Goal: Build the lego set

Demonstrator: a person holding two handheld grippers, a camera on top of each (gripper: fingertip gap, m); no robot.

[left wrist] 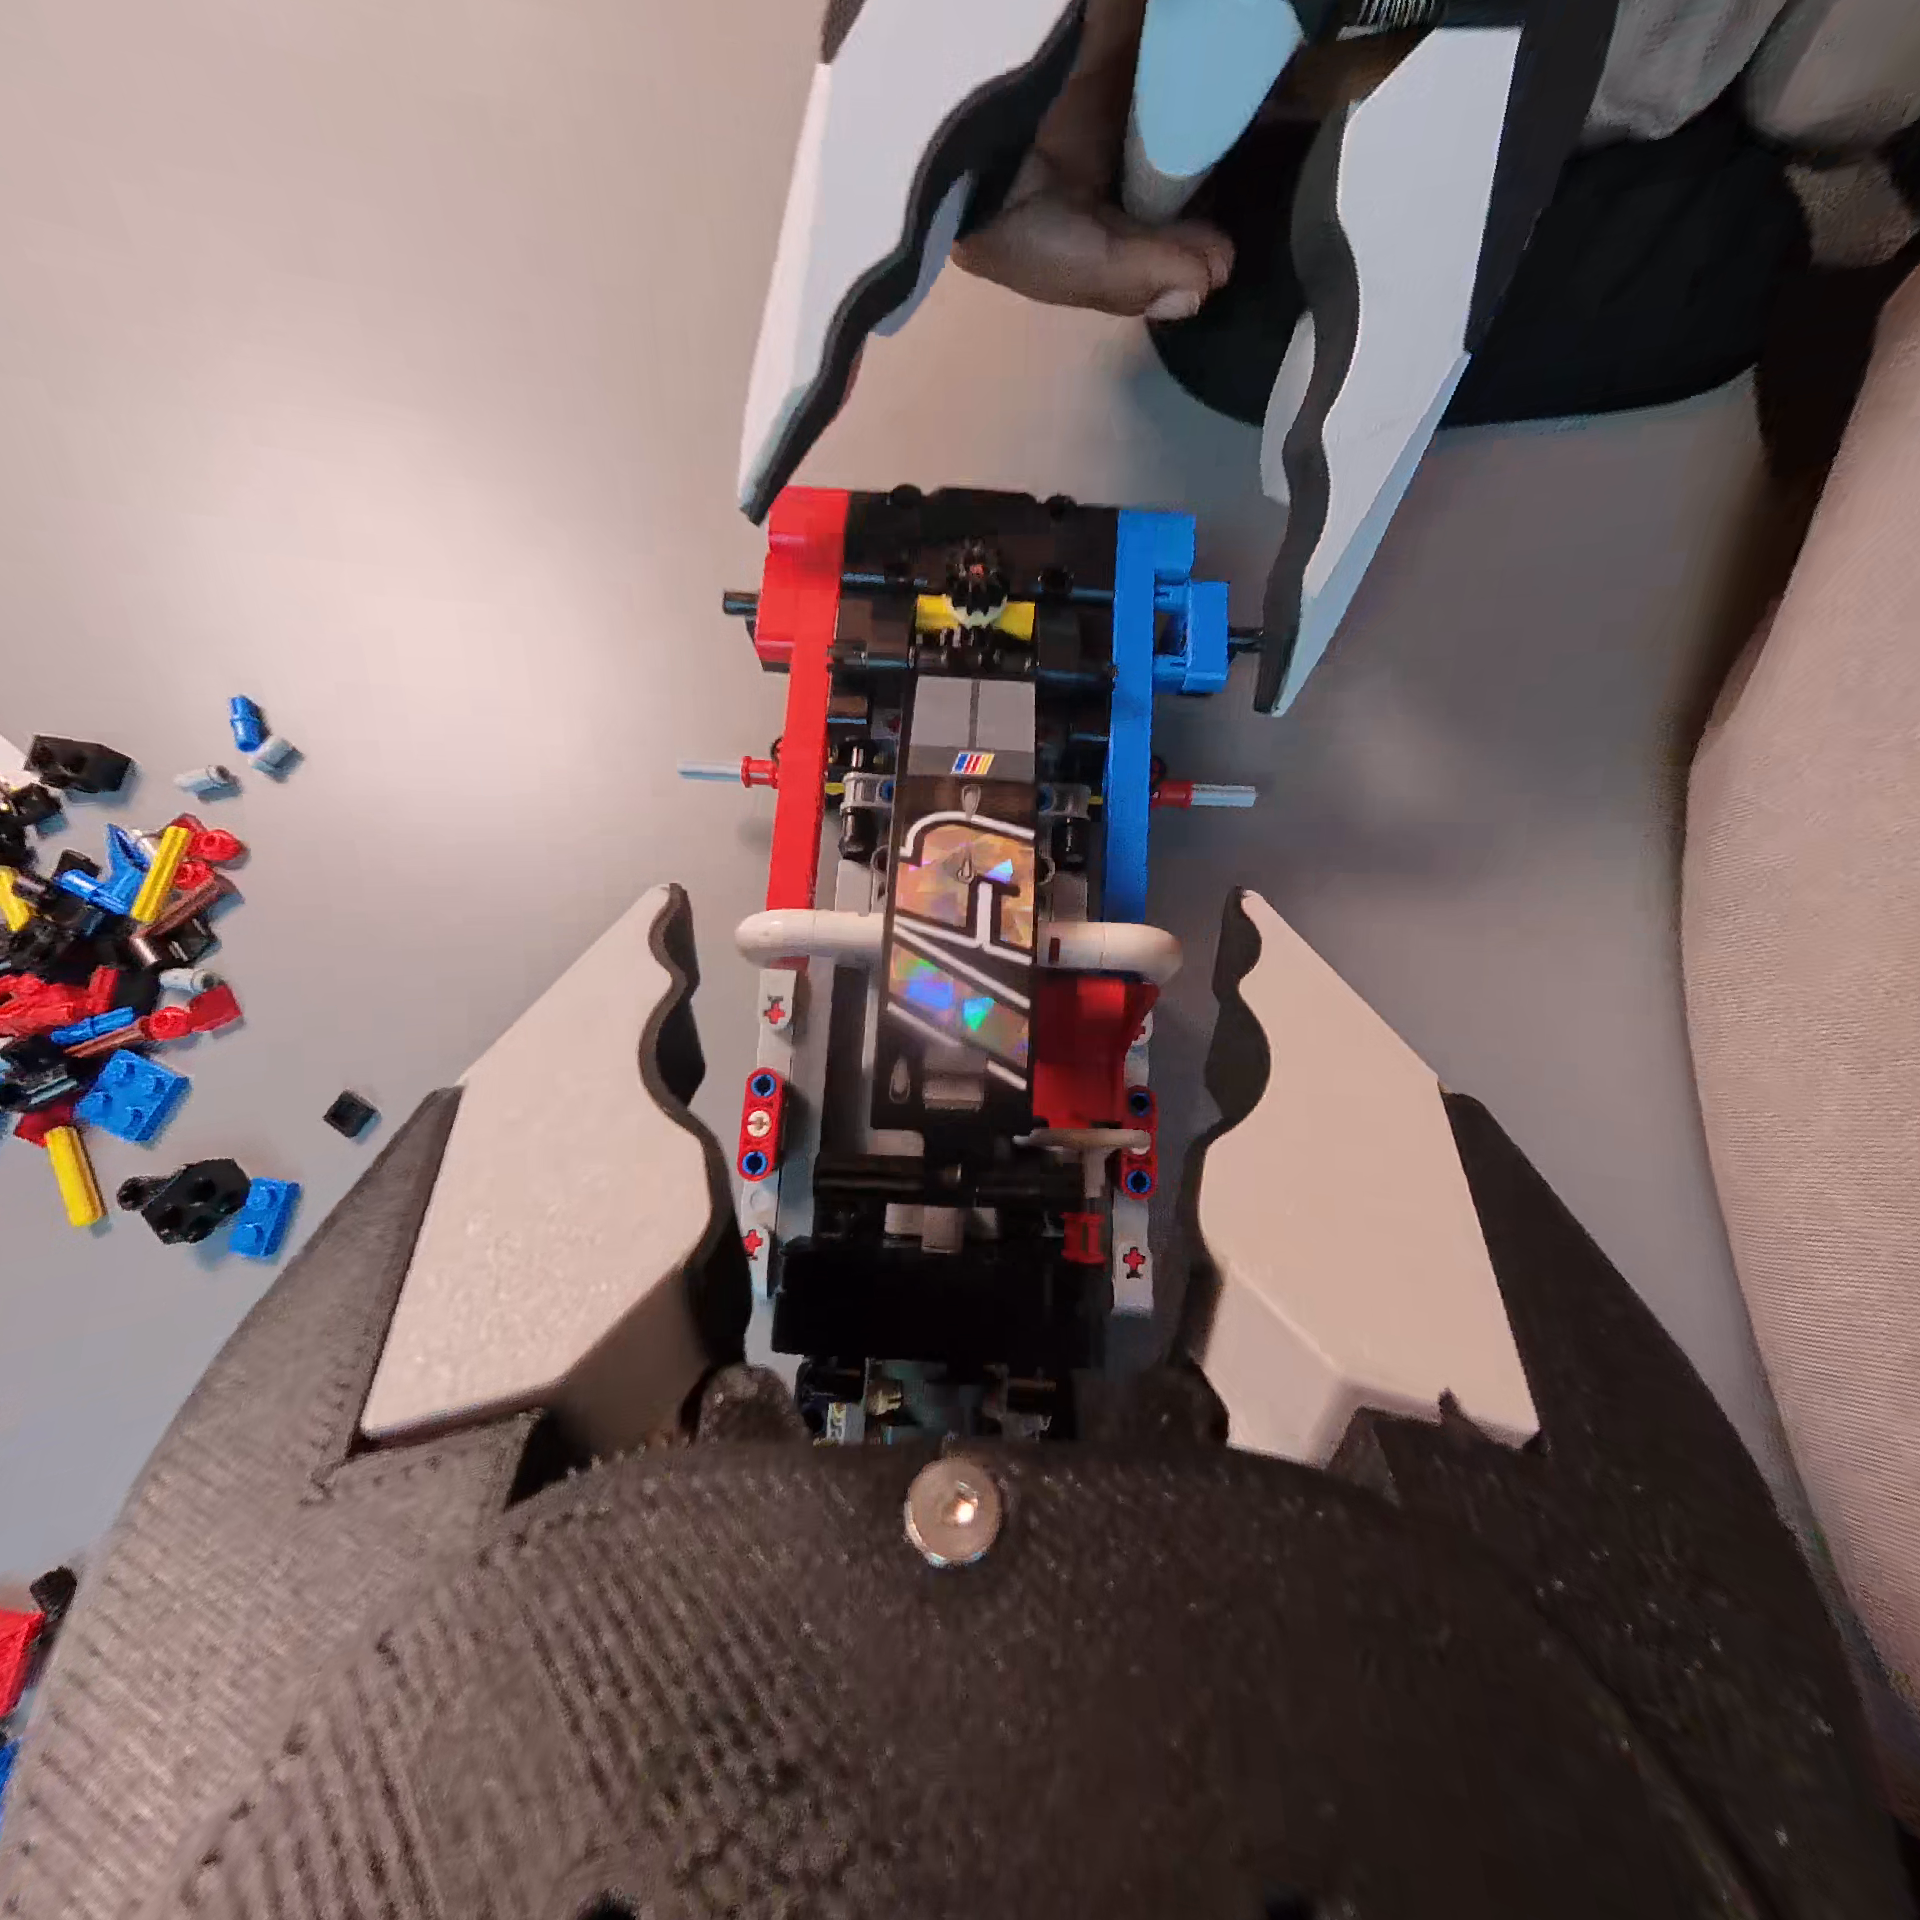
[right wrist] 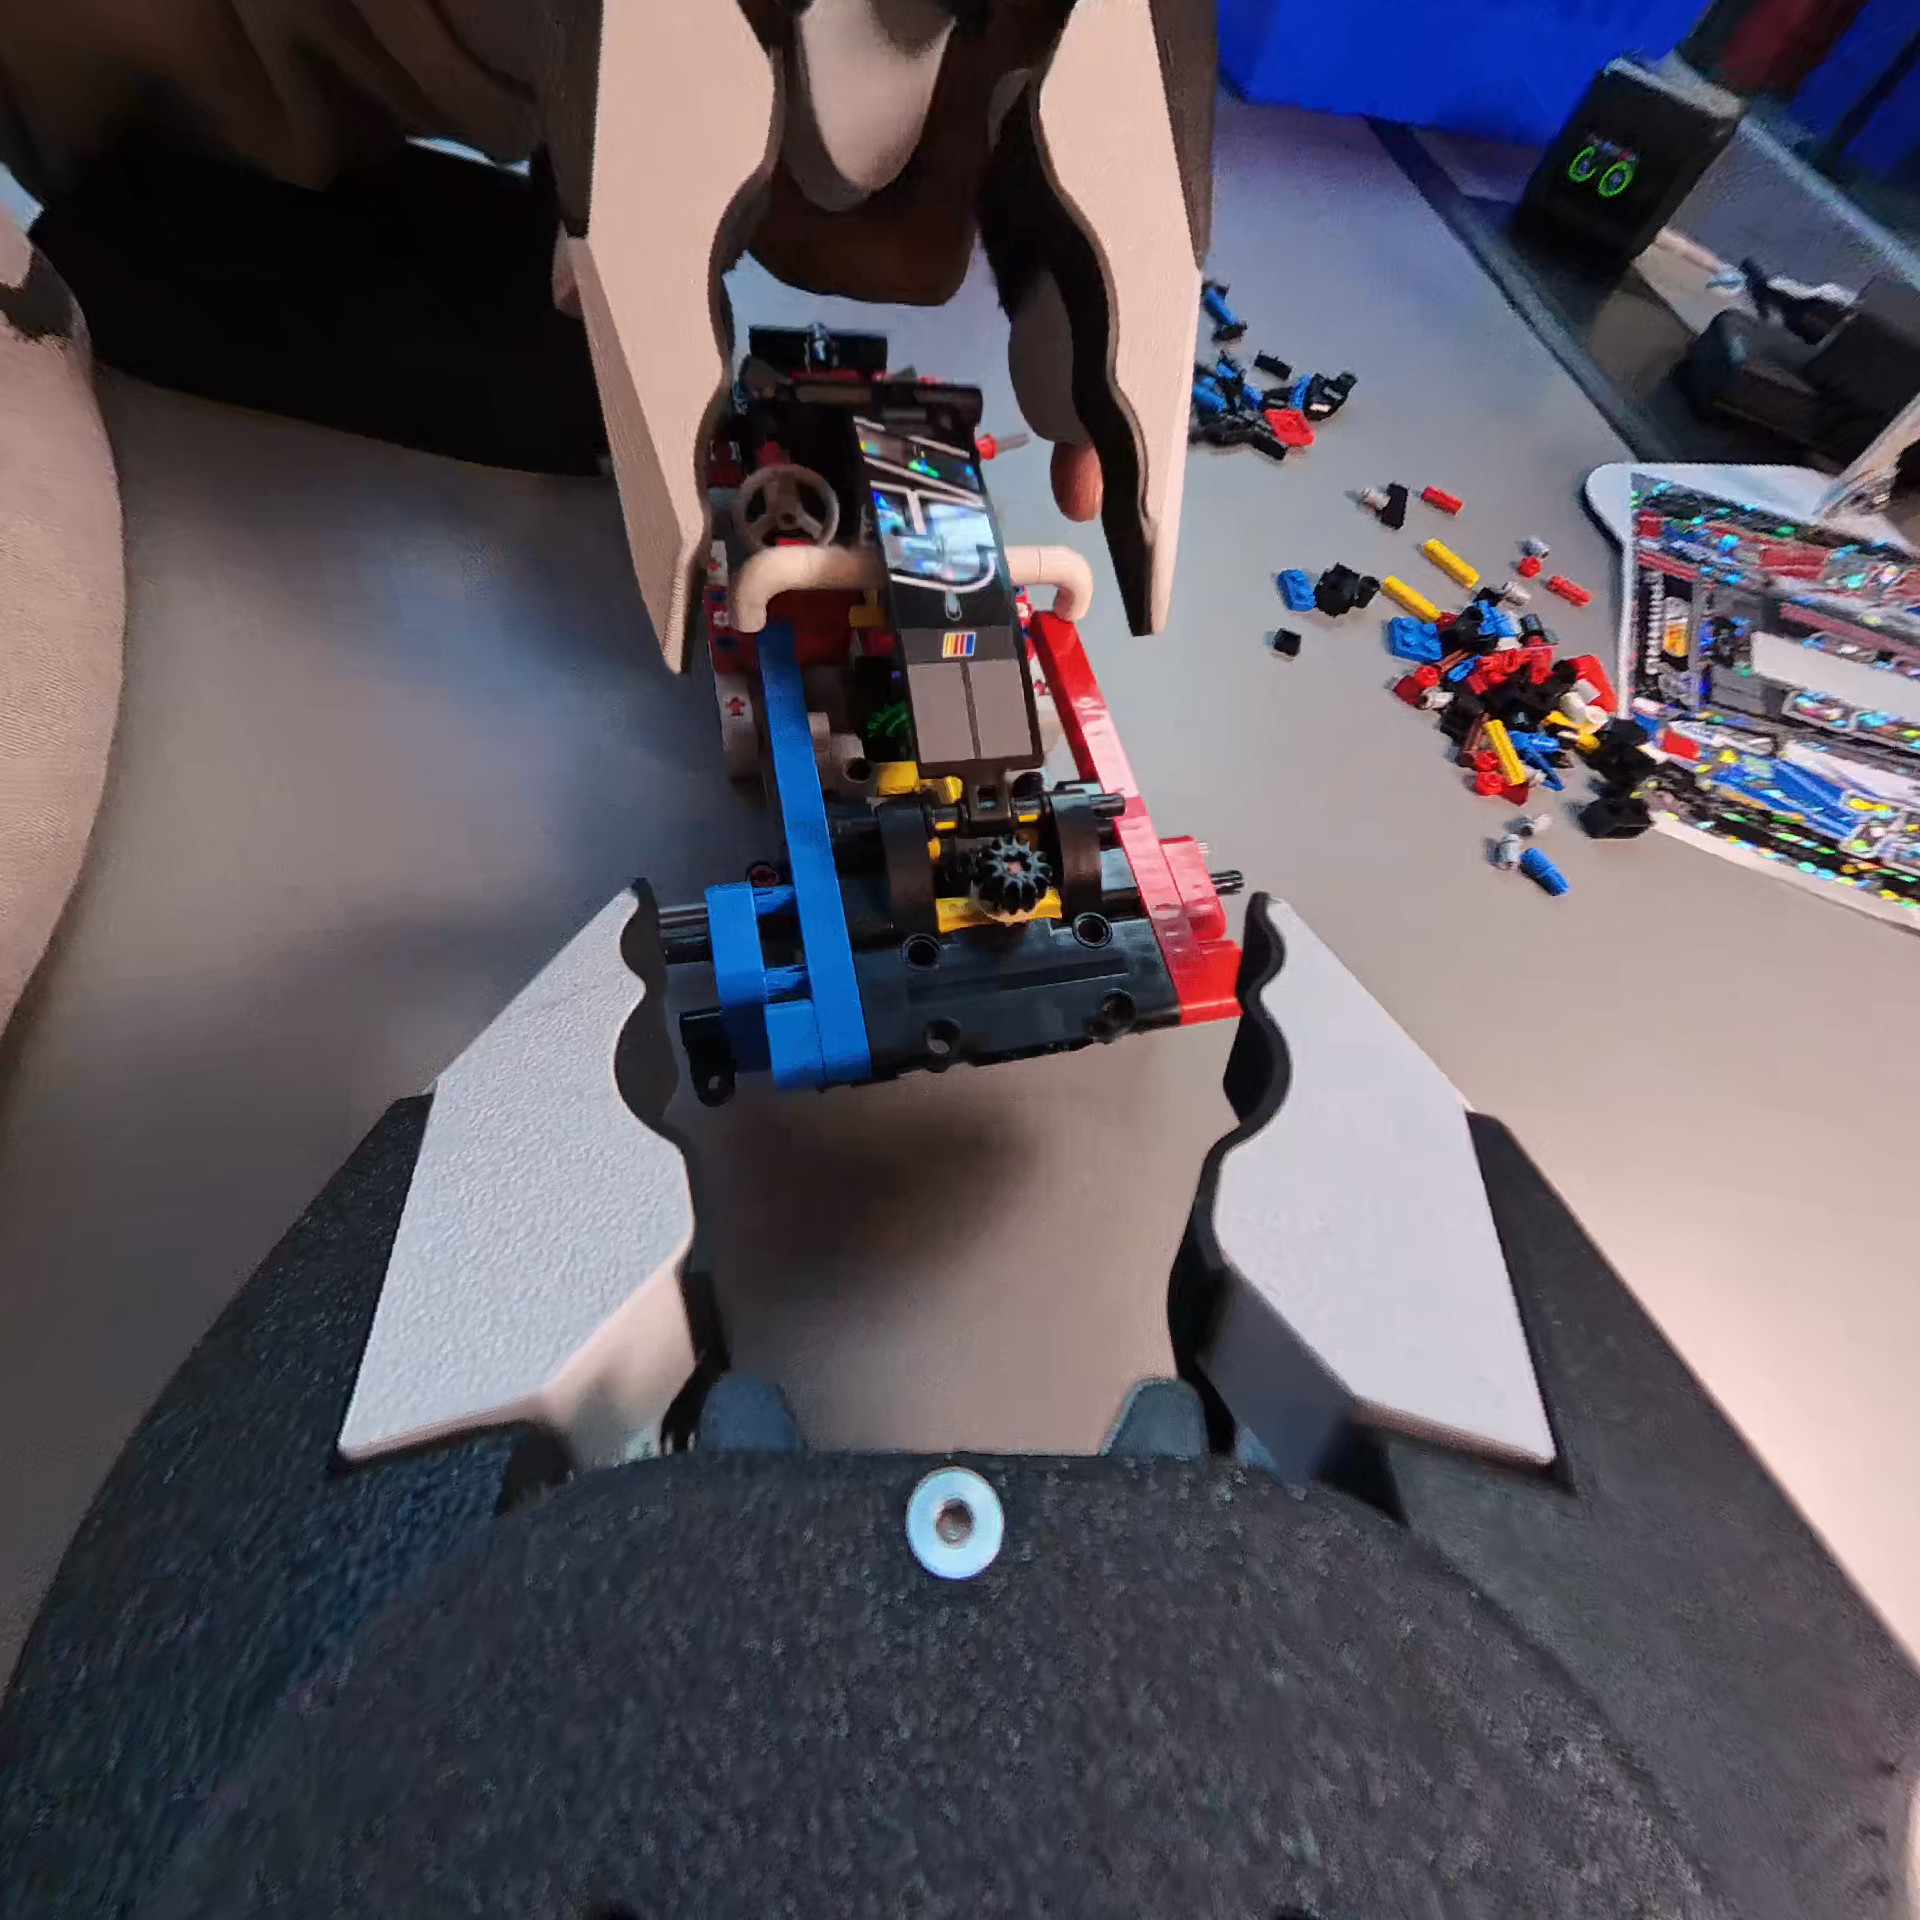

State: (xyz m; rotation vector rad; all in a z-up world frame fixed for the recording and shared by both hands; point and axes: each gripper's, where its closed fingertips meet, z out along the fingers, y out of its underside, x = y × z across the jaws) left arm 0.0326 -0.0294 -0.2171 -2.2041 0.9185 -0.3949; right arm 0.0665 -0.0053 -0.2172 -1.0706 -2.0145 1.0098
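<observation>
A partly built lego car (left wrist: 961,935) has a black frame, a red beam on one side, a blue beam on the other and a shiny stickered panel on top. My left gripper (left wrist: 956,899) is shut on its cockpit end, one finger on each side; the steering wheel (right wrist: 787,506) shows there. The car (right wrist: 935,831) seems held a little above the grey table, with a shadow under it. My right gripper (right wrist: 948,899) is open, its fingertips flanking the gear end without a clear grip. It also shows at the top of the left wrist view (left wrist: 1018,603).
A pile of loose lego pieces (left wrist: 104,987) lies on the table (left wrist: 416,416), also in the right wrist view (right wrist: 1496,686), with a smaller pile (right wrist: 1257,400) behind. A shiny sticker sheet (right wrist: 1766,665) lies beside it. A beige cushion (left wrist: 1808,1039) borders the table. The gap from one gripper's tips to the other's is roughly 6 cm.
</observation>
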